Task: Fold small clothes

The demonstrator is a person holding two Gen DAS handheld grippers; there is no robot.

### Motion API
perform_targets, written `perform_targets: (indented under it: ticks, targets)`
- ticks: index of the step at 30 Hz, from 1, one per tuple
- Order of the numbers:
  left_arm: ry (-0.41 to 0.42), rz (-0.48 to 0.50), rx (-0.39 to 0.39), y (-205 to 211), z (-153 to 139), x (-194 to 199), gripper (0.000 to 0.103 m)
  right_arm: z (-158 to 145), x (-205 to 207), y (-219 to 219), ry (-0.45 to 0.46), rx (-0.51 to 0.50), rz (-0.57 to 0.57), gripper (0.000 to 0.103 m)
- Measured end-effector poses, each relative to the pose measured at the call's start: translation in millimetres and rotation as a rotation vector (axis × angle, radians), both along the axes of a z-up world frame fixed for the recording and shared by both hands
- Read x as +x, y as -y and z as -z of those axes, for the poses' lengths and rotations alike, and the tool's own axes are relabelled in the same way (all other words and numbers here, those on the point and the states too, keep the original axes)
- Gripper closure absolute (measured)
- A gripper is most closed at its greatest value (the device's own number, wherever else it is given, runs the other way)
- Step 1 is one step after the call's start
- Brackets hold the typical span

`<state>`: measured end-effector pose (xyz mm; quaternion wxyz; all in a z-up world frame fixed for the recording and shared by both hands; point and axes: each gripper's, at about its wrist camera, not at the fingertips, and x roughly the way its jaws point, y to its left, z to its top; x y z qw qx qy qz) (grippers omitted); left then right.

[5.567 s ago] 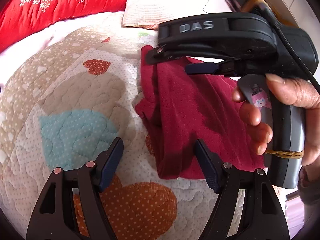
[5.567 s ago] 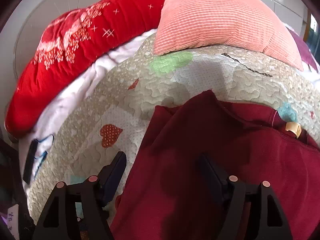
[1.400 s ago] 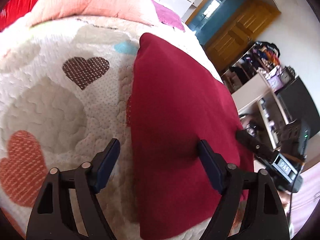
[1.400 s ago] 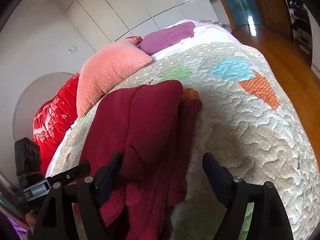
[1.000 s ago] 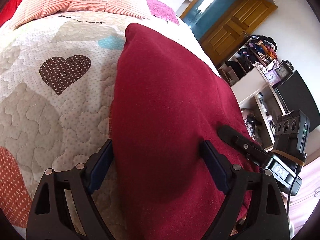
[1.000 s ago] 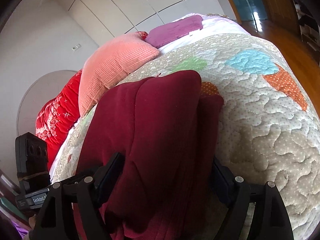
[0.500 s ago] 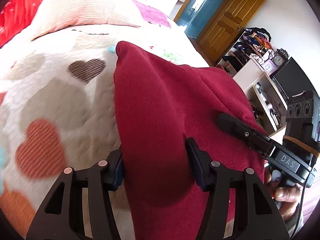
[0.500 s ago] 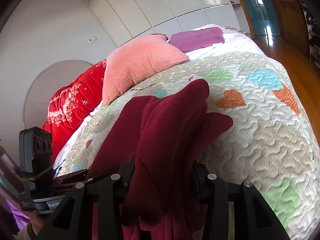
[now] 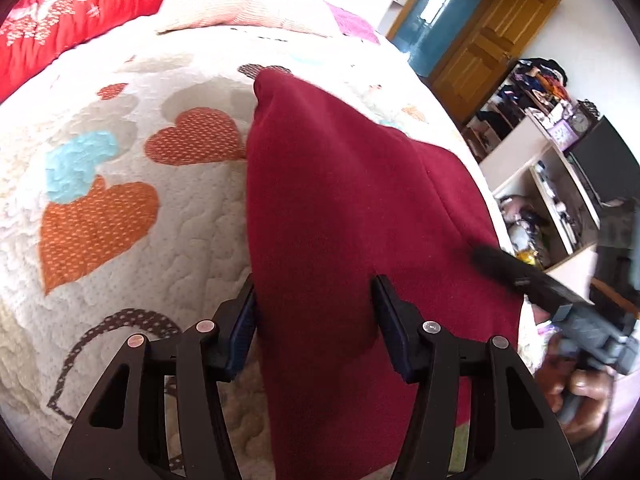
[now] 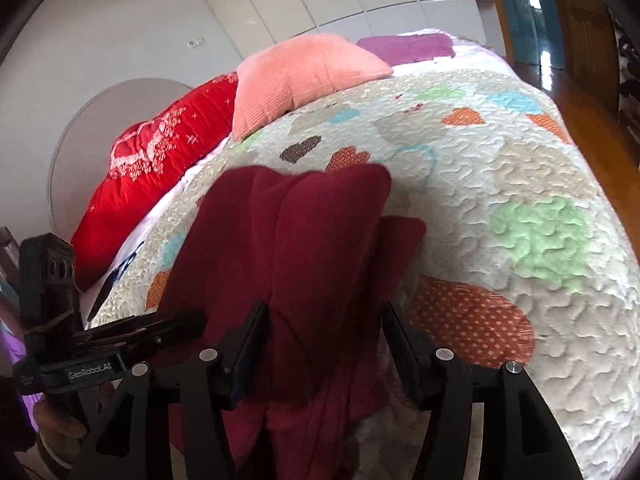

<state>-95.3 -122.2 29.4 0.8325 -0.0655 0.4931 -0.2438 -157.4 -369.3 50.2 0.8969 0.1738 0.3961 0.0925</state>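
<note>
The soft, floppy maroon garment (image 9: 340,208) is being pinched by both left tongs (image 9: 314,320) and right tongs (image 10: 324,340) at frame bottom, so near-edge corners seem best gripped.

Was in home bedroom: my view took in heart-patterned quilt (image 9: 120,240) on bed, pink pillow (image 10: 304,76), red duvet (image 10: 160,168), wooden door (image 9: 484,64), cluttered shelves (image 9: 540,168).
</note>
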Motion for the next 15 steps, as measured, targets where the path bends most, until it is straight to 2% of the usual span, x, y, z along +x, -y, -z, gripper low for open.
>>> perform_targets:
  ticks: [2,3,6,9,12,13,15]
  targets:
    - [0.021,-0.026,0.024,-0.4,-5.4,-2.0,0.047,-19.7,-10.6,-0.2,0.056,-0.005,-0.001,0.049]
    - [0.034,-0.034,0.034,-0.6,-7.5,-2.6,0.047,-29.5,-12.6,-7.9,0.079,-0.036,-0.033,0.053]
    - [0.08,-0.057,0.076,1.4,-11.5,-6.3,0.047,-39.6,-12.5,-46.9,0.106,-0.227,-0.136,0.058]
    - [0.095,-0.063,0.114,3.5,-9.1,-6.0,0.047,-22.5,-4.5,-67.5,0.077,-0.326,-0.162,0.064]
    - [0.097,-0.081,0.119,-0.8,-4.2,-5.0,0.04,4.7,5.4,-66.9,0.029,-0.419,-0.089,0.065]
    - [0.1,-0.087,0.119,-1.2,-4.0,-4.4,0.036,11.0,8.6,-63.4,0.017,-0.406,-0.071,0.065]
    - [0.104,-0.094,0.126,0.3,-0.6,-5.8,0.035,27.1,13.1,-59.8,-0.004,-0.385,-0.048,0.065]
